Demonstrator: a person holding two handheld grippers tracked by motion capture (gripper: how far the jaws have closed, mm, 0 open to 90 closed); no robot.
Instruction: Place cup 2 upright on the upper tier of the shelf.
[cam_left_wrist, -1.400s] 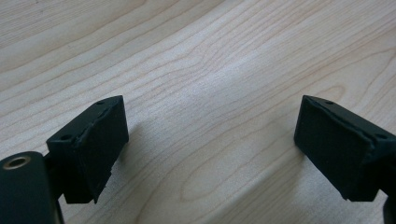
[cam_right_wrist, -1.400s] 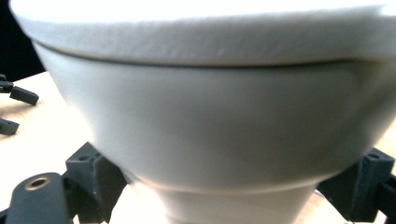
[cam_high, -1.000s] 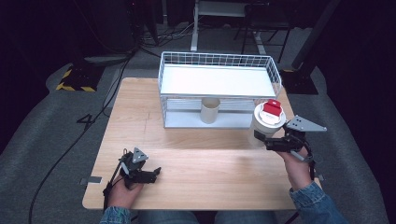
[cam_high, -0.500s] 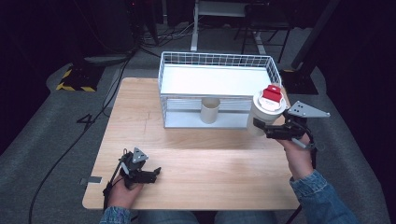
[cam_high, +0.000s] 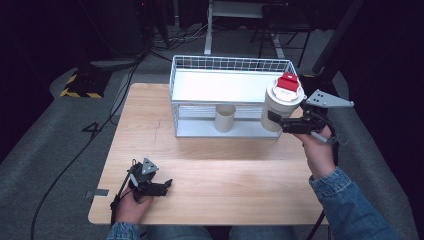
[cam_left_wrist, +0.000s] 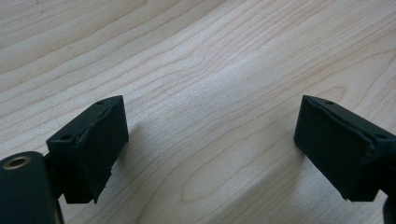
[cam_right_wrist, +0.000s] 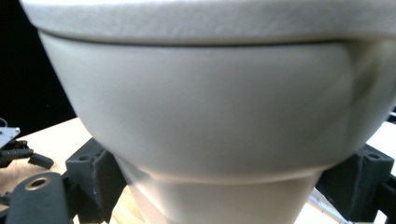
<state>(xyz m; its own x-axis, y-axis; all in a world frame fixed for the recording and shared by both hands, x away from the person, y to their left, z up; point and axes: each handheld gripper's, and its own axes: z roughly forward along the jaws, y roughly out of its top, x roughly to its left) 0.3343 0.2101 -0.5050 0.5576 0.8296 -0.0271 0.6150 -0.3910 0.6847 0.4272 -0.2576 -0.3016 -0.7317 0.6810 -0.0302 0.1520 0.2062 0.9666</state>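
**High view: cup held upright just beside the rack's right front corner**

High view puts the right gripper (cam_high: 280, 121) at about three o'clock from the table's middle, its jaws closed on the lower body of a white cup (cam_high: 281, 104) with a white lid and a red block (cam_high: 288, 81) on top. The cup's long axis stands upright, and it hangs clear of the table (cam_high: 200, 165) — just beside the right front corner of the white wire rack (cam_high: 230, 65). From the cup, the rack's top shelf lies toward ten o'clock, so I judge the coming move turns on lifting the cup's base over the rim and carrying it that way. A smaller paper cup (cam_high: 225, 118) stands on the rack's lower level.

In the right gripper view the cup's tapered wall sits squarely between the two pads (cam_right_wrist: 93, 172).

The left gripper (cam_high: 162, 186) rests near seven o'clock, well apart from the rack — its jaws about half open over bare wood, holding nothing.
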